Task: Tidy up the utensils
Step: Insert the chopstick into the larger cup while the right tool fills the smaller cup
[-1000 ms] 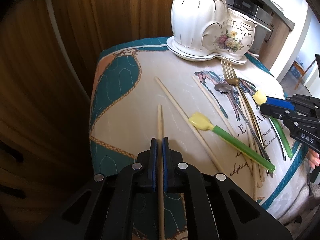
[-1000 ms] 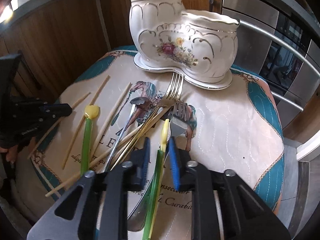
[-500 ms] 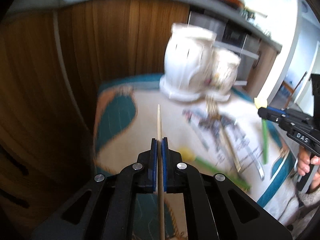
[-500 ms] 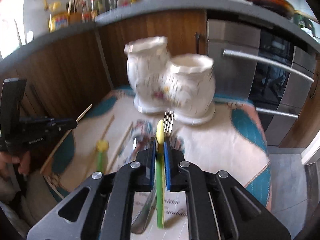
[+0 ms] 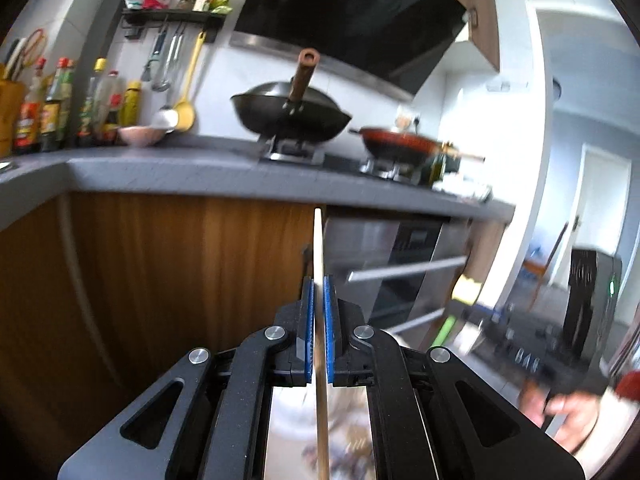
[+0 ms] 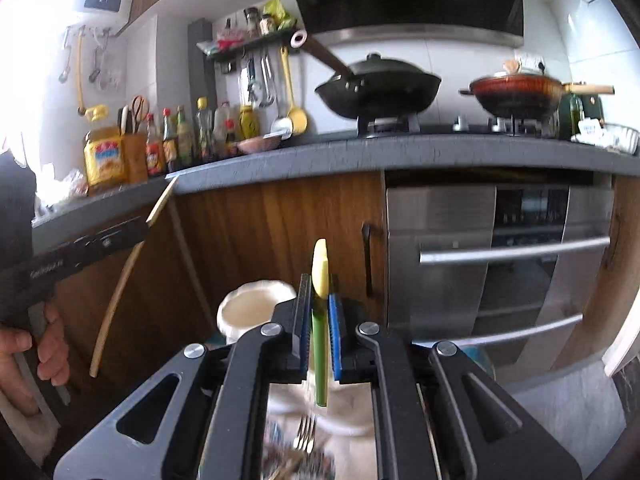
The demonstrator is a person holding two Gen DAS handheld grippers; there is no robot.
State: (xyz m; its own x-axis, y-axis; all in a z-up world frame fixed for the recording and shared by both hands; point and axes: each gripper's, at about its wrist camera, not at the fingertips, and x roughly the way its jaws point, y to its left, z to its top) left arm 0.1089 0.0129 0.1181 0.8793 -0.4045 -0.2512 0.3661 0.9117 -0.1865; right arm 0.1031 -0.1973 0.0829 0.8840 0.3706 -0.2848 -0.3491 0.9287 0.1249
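Pinching chopstick and green spatula.

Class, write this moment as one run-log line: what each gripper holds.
left gripper: shut on chopstick | right gripper: shut on green spoon | white holder: below, nothing placed yet

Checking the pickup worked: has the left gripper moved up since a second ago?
Yes. The left gripper, shut on the chopstick, has risen and tilted up: a second ago it faced the tablecloth, now the countertop.
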